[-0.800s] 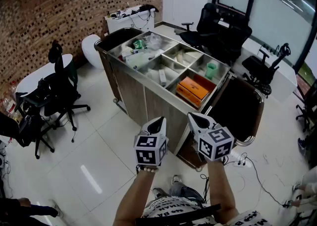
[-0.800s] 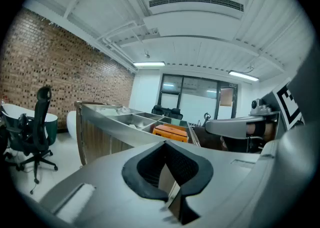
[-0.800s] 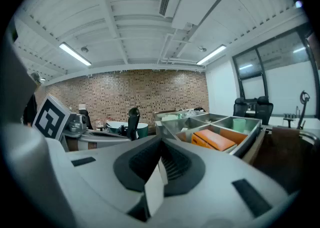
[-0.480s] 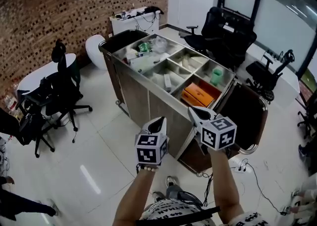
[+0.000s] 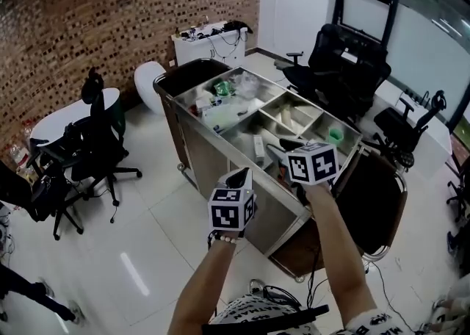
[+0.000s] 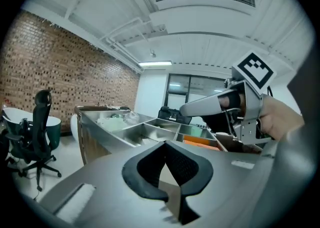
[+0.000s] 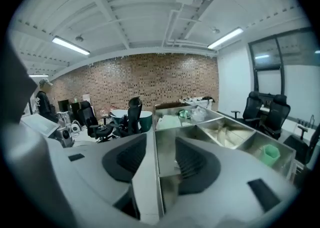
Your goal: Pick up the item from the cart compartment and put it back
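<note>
A steel cart [image 5: 200, 151] with several open compartments stands in front of me. A white item [image 5: 258, 147] lies in a middle compartment and a green cup [image 5: 335, 135] stands in the far right one. The orange box [image 6: 199, 143] shows only in the left gripper view. My right gripper [image 5: 281, 151] reaches over the cart's near right compartment, jaws open and empty. In its own view the right gripper [image 7: 156, 157] looks along the cart's dividers [image 7: 165, 132]. My left gripper [image 5: 239, 176] hangs short of the cart's near rim. The left gripper [image 6: 165, 144] is shut and holds nothing.
Black office chairs [image 5: 99, 146] flank a round white table [image 5: 70, 114] on the left. More chairs [image 5: 345, 58] stand behind the cart. Black bags hang at both cart ends [image 5: 367, 194]. Crumpled bags and green packets [image 5: 224, 89] fill the far left compartment. A brick wall backs the room.
I have come closer to the cart. The right gripper has moved forward and up over the near compartments and now covers the orange box. The left gripper has barely moved.
</note>
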Action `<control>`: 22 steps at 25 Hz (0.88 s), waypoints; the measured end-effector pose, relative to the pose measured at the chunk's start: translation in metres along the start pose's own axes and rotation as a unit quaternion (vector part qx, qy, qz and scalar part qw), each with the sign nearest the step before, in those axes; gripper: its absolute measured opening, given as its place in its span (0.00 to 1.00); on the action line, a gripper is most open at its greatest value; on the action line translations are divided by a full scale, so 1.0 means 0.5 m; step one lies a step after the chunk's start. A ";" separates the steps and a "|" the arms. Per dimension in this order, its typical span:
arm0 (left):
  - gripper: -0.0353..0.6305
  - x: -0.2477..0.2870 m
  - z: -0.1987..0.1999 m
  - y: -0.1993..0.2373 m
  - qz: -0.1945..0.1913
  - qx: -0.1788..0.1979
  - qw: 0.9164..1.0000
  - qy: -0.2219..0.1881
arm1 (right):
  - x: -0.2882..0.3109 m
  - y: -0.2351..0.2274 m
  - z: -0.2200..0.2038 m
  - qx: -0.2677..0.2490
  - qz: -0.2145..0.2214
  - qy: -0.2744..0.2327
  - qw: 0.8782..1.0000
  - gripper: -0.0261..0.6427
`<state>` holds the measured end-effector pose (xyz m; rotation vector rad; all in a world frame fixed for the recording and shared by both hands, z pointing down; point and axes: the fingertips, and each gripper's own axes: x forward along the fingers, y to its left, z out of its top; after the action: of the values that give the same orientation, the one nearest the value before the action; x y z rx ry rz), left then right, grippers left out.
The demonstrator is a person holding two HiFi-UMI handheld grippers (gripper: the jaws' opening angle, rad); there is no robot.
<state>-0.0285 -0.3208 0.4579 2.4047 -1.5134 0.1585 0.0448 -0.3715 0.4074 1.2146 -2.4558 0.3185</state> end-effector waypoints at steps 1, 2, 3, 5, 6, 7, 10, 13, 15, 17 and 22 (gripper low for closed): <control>0.06 0.011 0.008 0.010 0.002 -0.003 1.000 0.003 | 0.022 -0.007 0.006 0.006 0.005 0.013 1.000 0.35; 0.06 0.021 0.015 0.020 0.006 -0.007 1.000 0.007 | 0.042 -0.016 0.013 0.012 0.009 0.025 1.000 0.35; 0.06 0.032 0.022 0.030 0.009 -0.013 1.000 0.013 | 0.063 -0.028 0.018 0.019 0.011 0.038 0.999 0.40; 0.06 0.053 0.031 0.044 0.015 -0.023 0.999 0.027 | 0.107 -0.057 0.014 0.035 0.015 0.075 0.996 0.42; 0.06 0.061 0.036 0.048 0.017 -0.023 0.999 0.031 | 0.130 -0.071 0.009 0.042 0.017 0.096 0.994 0.42; 0.06 0.070 0.042 0.055 0.020 -0.021 0.999 0.034 | 0.155 -0.085 0.007 0.047 0.017 0.116 0.992 0.42; 0.06 0.093 0.053 0.082 0.029 -0.015 0.999 0.042 | 0.236 -0.116 -0.004 0.053 0.012 0.185 0.981 0.42; 0.06 0.119 0.042 0.102 0.034 -0.016 0.998 0.059 | 0.302 -0.134 -0.048 0.058 0.008 0.272 0.961 0.42; 0.06 0.136 0.036 0.113 0.037 -0.018 0.997 0.068 | 0.330 -0.148 -0.081 0.057 -0.001 0.322 0.945 0.42; 0.06 0.146 0.029 0.122 0.040 -0.020 0.996 0.074 | 0.348 -0.161 -0.117 0.060 -0.013 0.360 0.931 0.42; 0.06 0.156 0.022 0.146 0.049 -0.033 0.996 0.073 | 0.378 -0.161 -0.169 0.034 -0.009 0.424 0.905 0.42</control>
<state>-0.0600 -0.4209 0.4805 2.2167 -1.5444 0.2939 0.0245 -0.5239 0.5680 0.8531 -1.6771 0.7503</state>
